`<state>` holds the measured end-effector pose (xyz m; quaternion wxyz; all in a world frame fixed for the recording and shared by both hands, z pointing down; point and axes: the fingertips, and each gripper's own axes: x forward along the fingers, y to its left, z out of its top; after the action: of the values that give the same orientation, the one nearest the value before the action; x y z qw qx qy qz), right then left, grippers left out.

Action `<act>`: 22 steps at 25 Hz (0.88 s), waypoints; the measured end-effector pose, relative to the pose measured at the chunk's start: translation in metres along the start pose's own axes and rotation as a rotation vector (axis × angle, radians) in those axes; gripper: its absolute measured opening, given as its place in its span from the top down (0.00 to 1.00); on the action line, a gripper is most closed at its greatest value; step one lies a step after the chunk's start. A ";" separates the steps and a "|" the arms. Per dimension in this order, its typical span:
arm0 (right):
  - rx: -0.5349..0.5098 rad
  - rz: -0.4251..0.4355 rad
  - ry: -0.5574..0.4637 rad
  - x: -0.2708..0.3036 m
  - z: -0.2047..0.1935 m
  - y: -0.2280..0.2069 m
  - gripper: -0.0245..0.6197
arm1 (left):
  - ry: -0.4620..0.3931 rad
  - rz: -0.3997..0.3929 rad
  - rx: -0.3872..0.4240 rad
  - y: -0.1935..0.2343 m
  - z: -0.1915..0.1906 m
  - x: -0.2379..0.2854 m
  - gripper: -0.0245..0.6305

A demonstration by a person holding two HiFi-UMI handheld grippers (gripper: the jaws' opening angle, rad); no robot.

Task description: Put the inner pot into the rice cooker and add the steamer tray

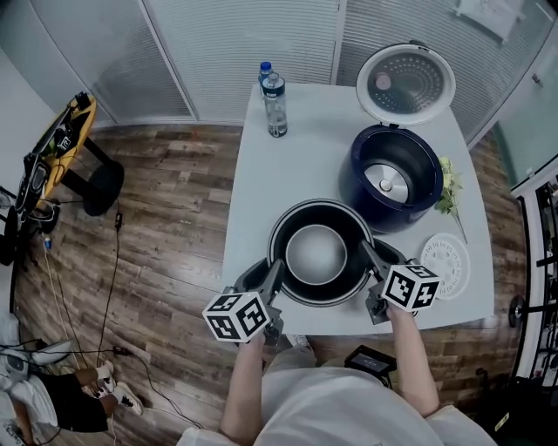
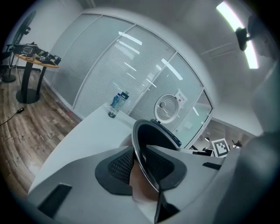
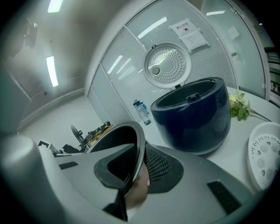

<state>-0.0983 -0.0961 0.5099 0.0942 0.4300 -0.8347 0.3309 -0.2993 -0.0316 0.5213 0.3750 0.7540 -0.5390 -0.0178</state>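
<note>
Noted: left gripper point(image 1: 271, 279) and right gripper point(image 1: 373, 261) clamp opposite rim edges of inner pot point(image 1: 318, 253). It looks rigid, slick, probably weighty; the rim suits best.

A white bench point(image 1: 253, 196) stands on a wood-plank floor point(image 1: 166, 218) before glass walls point(image 1: 96, 61) with pale blinds point(image 1: 253, 52). A black pedestal stand point(image 1: 103, 185) sits to the left. Strip lights point(image 2: 227, 13) glow overhead.

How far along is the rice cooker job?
Done: the rice cooker stands open and empty. In hand: the left gripper and right gripper clamp the pot by its rim, on opposite sides. Left: pot into the cooker, then the white steamer tray, lying on the table.
</note>
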 end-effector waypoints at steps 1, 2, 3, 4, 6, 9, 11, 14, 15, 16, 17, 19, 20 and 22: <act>-0.001 0.003 -0.010 -0.001 0.004 0.002 0.83 | -0.009 -0.002 0.005 -0.002 0.005 -0.001 0.83; -0.002 0.006 -0.019 -0.001 0.008 0.004 0.83 | -0.017 -0.003 0.011 -0.004 0.010 -0.002 0.83; -0.001 0.009 -0.029 -0.003 0.012 0.006 0.83 | -0.026 -0.004 0.017 -0.006 0.015 -0.003 0.83; 0.001 0.012 -0.038 -0.004 0.016 0.008 0.83 | -0.035 -0.005 0.022 -0.009 0.020 -0.005 0.84; 0.005 0.018 -0.059 -0.007 0.022 0.013 0.83 | -0.054 -0.010 0.033 -0.013 0.029 -0.008 0.84; 0.006 0.024 -0.092 -0.012 0.030 0.019 0.83 | -0.082 -0.017 0.050 -0.019 0.040 -0.012 0.84; 0.007 0.028 -0.109 -0.014 0.034 0.022 0.83 | -0.099 -0.021 0.059 -0.022 0.046 -0.015 0.85; 0.004 0.030 -0.124 -0.016 0.040 0.029 0.83 | -0.119 -0.027 0.064 -0.024 0.055 -0.020 0.85; 0.001 0.030 -0.129 -0.017 0.042 0.032 0.83 | -0.126 -0.031 0.066 -0.024 0.058 -0.021 0.85; -0.003 0.029 -0.135 -0.018 0.045 0.034 0.83 | -0.132 -0.036 0.067 -0.025 0.061 -0.022 0.85; -0.008 0.029 -0.142 -0.019 0.047 0.036 0.83 | -0.139 -0.040 0.069 -0.025 0.063 -0.023 0.85; -0.016 0.028 -0.156 -0.021 0.051 0.040 0.83 | -0.151 -0.050 0.071 -0.027 0.068 -0.026 0.85; -0.021 0.029 -0.161 -0.022 0.053 0.043 0.83 | -0.158 -0.054 0.071 -0.028 0.071 -0.028 0.85; -0.032 0.034 -0.170 -0.024 0.058 0.047 0.83 | -0.174 -0.061 0.077 -0.031 0.077 -0.031 0.85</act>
<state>-0.1133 -0.0979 0.4327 0.0241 0.4408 -0.8521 0.2812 -0.3211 -0.0438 0.4361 0.2967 0.7796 -0.5466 -0.0742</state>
